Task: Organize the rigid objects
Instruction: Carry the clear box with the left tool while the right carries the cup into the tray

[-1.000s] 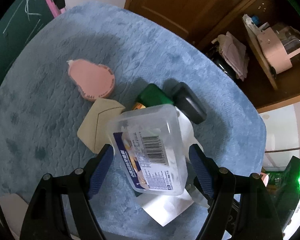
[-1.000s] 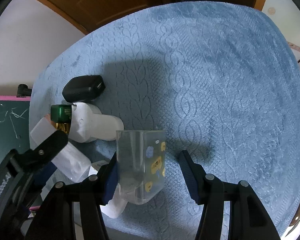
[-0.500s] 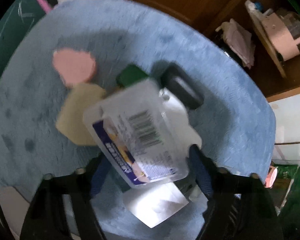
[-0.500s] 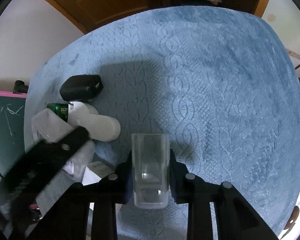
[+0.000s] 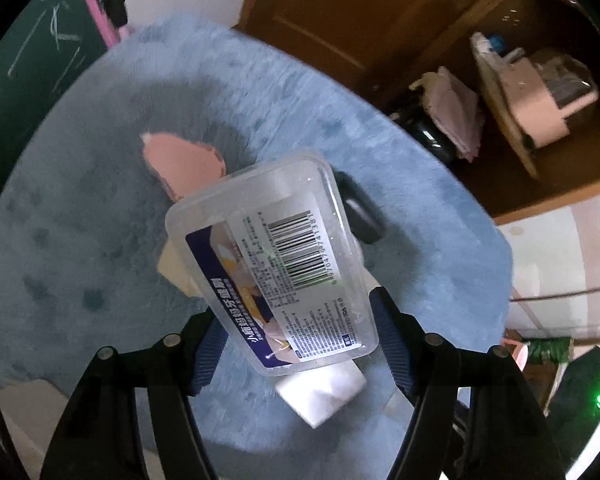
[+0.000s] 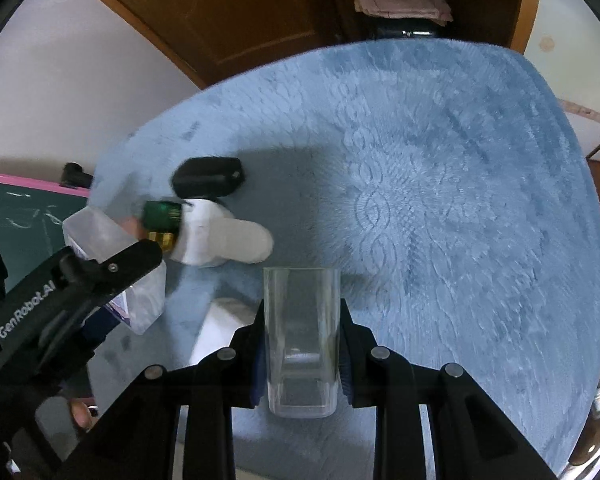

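Since a second earlier, both containers had been lifted off the blue mat (image 6: 440,160), and each pair of jaws had just been closing on its load. The left gripper (image 5: 296,344) was pointed steeply down, half open, its pads pressed on the sides of the tilted box (image 5: 276,264), held above the mat. The right gripper (image 6: 300,356) was pointed steeply down too, nearly closed on the clear cup (image 6: 300,340). Only the left view showed the pink pad (image 5: 180,160). Only the right view showed the green bottle (image 6: 162,220) and white item (image 6: 220,240).
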Tool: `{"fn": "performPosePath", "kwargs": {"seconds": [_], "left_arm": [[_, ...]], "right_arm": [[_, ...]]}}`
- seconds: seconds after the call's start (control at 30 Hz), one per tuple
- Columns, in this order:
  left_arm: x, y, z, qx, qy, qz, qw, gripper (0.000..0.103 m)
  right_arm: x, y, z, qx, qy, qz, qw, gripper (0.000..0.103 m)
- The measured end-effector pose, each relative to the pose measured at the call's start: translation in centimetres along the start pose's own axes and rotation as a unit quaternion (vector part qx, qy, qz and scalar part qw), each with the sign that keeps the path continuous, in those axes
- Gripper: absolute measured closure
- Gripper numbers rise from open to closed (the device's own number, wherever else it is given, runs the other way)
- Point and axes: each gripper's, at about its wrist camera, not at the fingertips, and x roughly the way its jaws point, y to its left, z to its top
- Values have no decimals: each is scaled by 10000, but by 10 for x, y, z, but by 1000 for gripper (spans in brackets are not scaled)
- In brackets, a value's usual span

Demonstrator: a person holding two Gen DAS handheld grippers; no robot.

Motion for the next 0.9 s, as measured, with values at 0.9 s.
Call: {"fn": "performPosePath", "kwargs": {"seconds": [0.9], "left_arm": [[-157,51,-142,2026,1,623,9773,32]], "right_arm": [[-123,87,-201,-1703,-308,216,9847,74]]}}
